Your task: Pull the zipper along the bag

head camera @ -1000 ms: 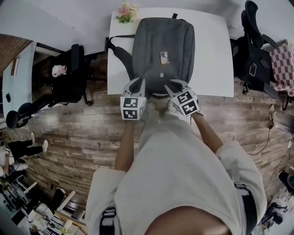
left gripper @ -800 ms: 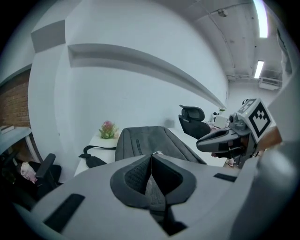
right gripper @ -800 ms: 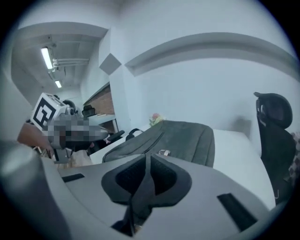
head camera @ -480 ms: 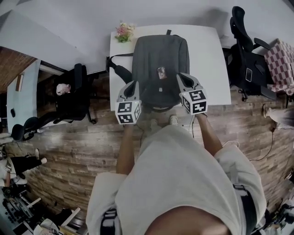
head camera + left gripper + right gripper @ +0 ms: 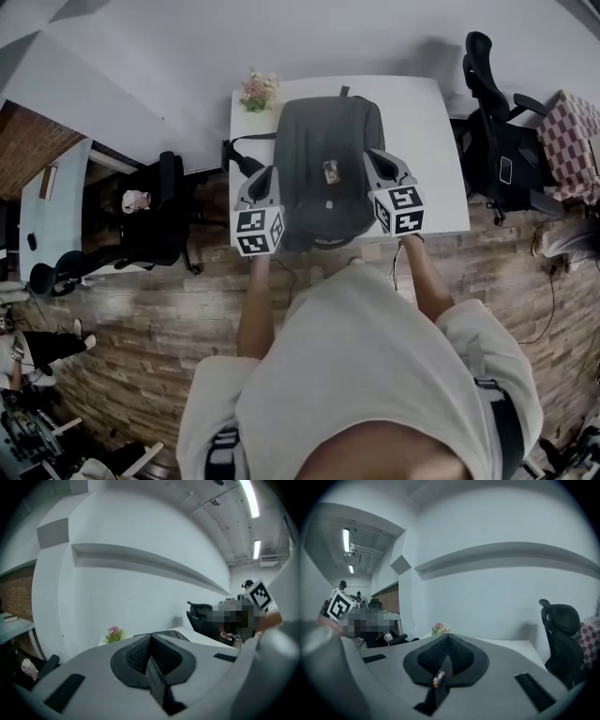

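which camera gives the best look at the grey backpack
The head view: the backpack lies whole on the white table, with its strap and front tag visible. The left gripper view catches only a dark sliver of it beyond the shut fingers. In the right gripper view the fingers hide it.

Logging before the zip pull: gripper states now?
Left gripper: closed, empty.
Right gripper: closed; orange speck at the jaw seam, unidentifiable.
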Tool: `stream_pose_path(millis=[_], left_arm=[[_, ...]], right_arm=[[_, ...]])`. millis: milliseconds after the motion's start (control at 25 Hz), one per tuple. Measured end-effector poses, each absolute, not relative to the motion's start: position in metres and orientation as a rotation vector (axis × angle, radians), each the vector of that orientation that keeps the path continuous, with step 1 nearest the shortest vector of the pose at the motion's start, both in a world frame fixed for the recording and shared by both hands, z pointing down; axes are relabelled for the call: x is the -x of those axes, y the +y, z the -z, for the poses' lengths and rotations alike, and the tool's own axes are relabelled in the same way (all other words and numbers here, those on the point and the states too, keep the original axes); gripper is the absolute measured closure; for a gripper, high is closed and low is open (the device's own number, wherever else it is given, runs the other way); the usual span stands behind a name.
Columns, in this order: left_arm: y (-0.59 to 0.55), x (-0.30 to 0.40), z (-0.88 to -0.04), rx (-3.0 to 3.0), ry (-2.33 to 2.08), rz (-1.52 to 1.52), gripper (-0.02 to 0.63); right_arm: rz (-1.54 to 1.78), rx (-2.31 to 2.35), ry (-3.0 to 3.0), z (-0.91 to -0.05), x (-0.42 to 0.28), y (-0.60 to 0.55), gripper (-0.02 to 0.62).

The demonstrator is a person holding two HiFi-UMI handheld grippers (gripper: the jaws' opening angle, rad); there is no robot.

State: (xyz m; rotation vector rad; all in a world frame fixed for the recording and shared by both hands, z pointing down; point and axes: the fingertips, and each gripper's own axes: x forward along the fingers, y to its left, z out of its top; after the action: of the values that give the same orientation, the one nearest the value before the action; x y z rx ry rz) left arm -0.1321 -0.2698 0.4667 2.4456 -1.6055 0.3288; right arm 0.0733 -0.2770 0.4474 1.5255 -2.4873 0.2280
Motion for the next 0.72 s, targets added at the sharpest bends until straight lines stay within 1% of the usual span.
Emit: stream_pose_path(millis=[720], left_arm=[[-0.270, 0.123, -0.470, -2.441, -1.587, -0.309, 0.581]], right_arm=[[-0.241, -1.491, -2.485, -0.458, -0.068, -0.271, 0.581]])
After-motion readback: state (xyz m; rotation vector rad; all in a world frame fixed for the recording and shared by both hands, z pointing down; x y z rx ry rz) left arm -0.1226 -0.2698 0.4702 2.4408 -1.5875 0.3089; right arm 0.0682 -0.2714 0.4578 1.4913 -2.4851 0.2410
